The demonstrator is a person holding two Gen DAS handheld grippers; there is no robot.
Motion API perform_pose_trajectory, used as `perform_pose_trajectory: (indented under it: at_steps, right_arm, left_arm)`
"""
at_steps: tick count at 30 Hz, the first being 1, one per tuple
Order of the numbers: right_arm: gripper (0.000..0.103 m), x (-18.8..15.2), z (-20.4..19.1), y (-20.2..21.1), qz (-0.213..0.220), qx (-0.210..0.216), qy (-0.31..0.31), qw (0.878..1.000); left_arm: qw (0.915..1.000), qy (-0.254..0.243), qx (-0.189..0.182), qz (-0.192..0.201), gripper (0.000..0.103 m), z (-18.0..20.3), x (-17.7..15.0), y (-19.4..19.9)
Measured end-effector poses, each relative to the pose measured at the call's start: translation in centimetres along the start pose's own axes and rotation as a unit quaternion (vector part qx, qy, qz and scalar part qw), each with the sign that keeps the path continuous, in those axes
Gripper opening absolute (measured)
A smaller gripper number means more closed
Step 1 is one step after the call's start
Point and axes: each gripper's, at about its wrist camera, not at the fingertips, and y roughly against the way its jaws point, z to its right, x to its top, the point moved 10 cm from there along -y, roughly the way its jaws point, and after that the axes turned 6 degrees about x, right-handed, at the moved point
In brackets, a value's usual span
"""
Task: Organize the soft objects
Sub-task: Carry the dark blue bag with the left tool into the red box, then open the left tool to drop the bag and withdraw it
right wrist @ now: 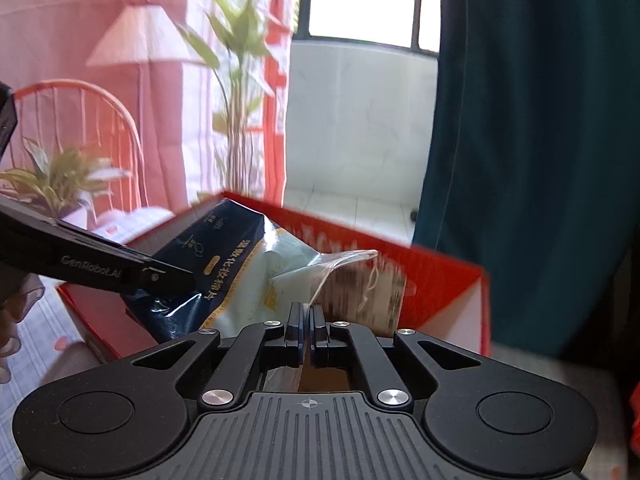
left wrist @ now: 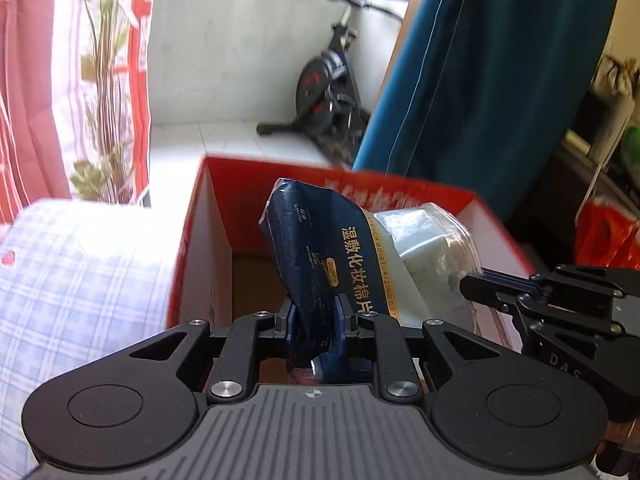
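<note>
A dark blue and pale cotton pad pack with yellow lettering is held upright over an open red cardboard box. My left gripper is shut on the pack's lower dark blue end. A clear plastic bag of white material sits behind the pack. My right gripper is shut on that clear bag's thin edge above the red box. The pack shows left of it, with my left gripper clamped on it. The right gripper enters the left wrist view from the right.
The box rests on a blue checked cloth. A teal curtain hangs at right. An exercise bike stands on the white tiled floor behind. Potted plants, a lamp and a pink curtain are at left.
</note>
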Motion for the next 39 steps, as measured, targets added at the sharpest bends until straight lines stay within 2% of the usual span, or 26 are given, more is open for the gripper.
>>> perform_pose_trajectory:
  at_steps: [3, 4, 6, 8, 11, 14, 18, 23, 30, 33, 35, 39]
  right_arm:
    - [0.004, -1.5, 0.6, -1.2, -0.02, 0.008, -0.032, 0.999]
    - [0.007, -1.9, 0.6, -1.5, -0.031, 0.004, -0.034, 0.999]
    - [0.015, -2.6, 0.6, -1.7, -0.049, -0.023, -0.007, 0.998]
    - [0.017, -2.8, 0.4, -1.4, -0.052, -0.034, 0.007, 0.998]
    - [0.017, -2.5, 0.1, 0.1, -0.047, -0.025, -0.006, 0.999]
    - [0.017, -2.2, -0.7, 2.3, -0.038, -0.017, -0.016, 0.999]
    - [0.018, -1.8, -2.0, 5.5, -0.027, -0.007, -0.023, 0.999]
    - [0.021, -2.8, -4.3, 9.6, -0.019, 0.004, -0.029, 0.999]
    - [0.025, -6.0, -6.6, 14.0, -0.019, 0.009, -0.048, 0.999]
    - [0.035, -7.2, -7.4, 15.7, -0.015, 0.003, -0.05, 0.999]
    - [0.055, -8.0, -8.0, 16.7, -0.009, 0.005, -0.055, 0.998]
    - [0.058, -10.3, -8.9, 18.5, 0.0, -0.009, -0.061, 0.998]
  left_arm:
    - [0.9998, 0.002, 0.003, -0.022, 0.021, -0.4, -0.8, -0.8]
    - [0.9997, 0.001, 0.005, -0.024, 0.022, -0.5, -1.0, -0.8]
    - [0.9997, -0.005, 0.006, -0.024, 0.026, -0.6, -1.1, -0.7]
    - [0.9995, -0.018, 0.004, -0.024, 0.032, -0.6, -1.3, -0.2]
    - [0.9991, -0.038, 0.016, -0.011, 0.038, -0.5, -1.4, 1.7]
    - [0.9991, -0.036, 0.022, -0.003, 0.044, -0.7, -1.6, 4.3]
    - [0.999, -0.03, 0.031, 0.013, 0.057, -0.9, -2.2, 8.3]
    - [0.9993, -0.018, 0.021, 0.026, 0.058, -0.6, -3.9, 12.7]
    - [0.9999, -0.002, 0.004, 0.016, 0.059, 0.0, -9.3, 15.7]
    - [0.9999, 0.007, -0.007, 0.005, 0.059, 0.4, -11.7, 16.0]
    - [0.9999, 0.006, -0.01, -0.003, 0.059, 0.6, -13.2, 16.2]
    - [0.9997, -0.018, -0.006, -0.016, 0.059, 1.3, -16.1, 16.3]
